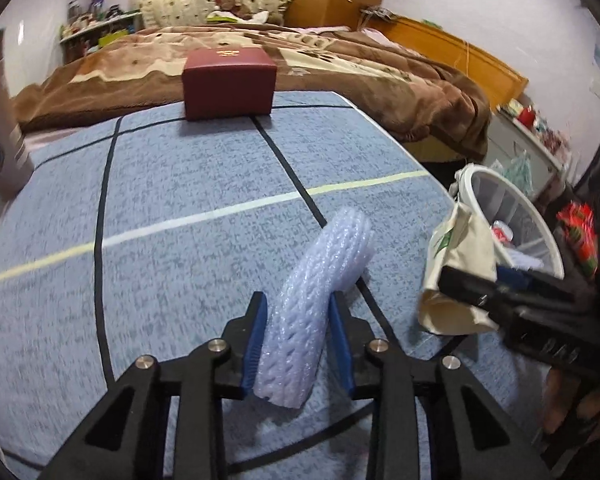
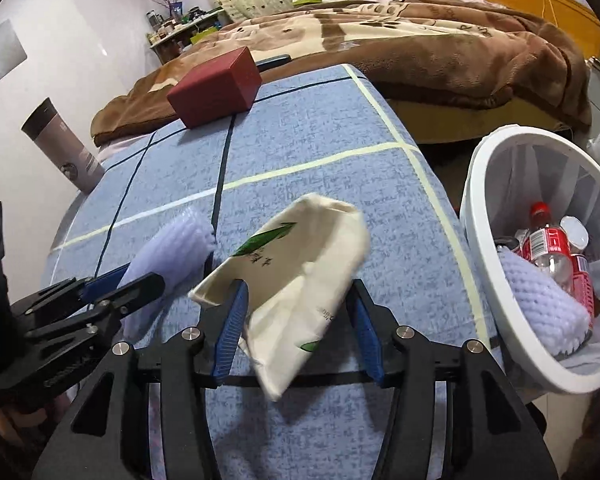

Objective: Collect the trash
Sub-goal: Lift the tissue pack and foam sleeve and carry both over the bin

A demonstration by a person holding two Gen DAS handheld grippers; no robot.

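Note:
A pale lilac foam net sleeve [image 1: 320, 280] stands bent on the blue cloth, and my left gripper [image 1: 298, 300] is shut on its lower part, both blue pads pressing it. The same sleeve [image 2: 180, 240] and left gripper [image 2: 140, 280] show at the left of the right wrist view. A cream paper packet [image 2: 300, 264] with green leaf print lies tilted between the jaws of my right gripper [image 2: 299, 285]. The jaws stand wide; the left pad touches the packet, the right pad is apart from it. A white trash basket [image 2: 476, 200] stands just right of the table.
The basket holds a red-labelled bottle [image 2: 548, 244], cans and another foam net [image 2: 540, 300]. On the blue striped tablecloth [image 1: 180, 240] stand a dark red box [image 1: 228, 84] at the far end and a grey tumbler [image 2: 64, 148] at the left. A bed with a brown blanket [image 2: 440, 40] lies beyond.

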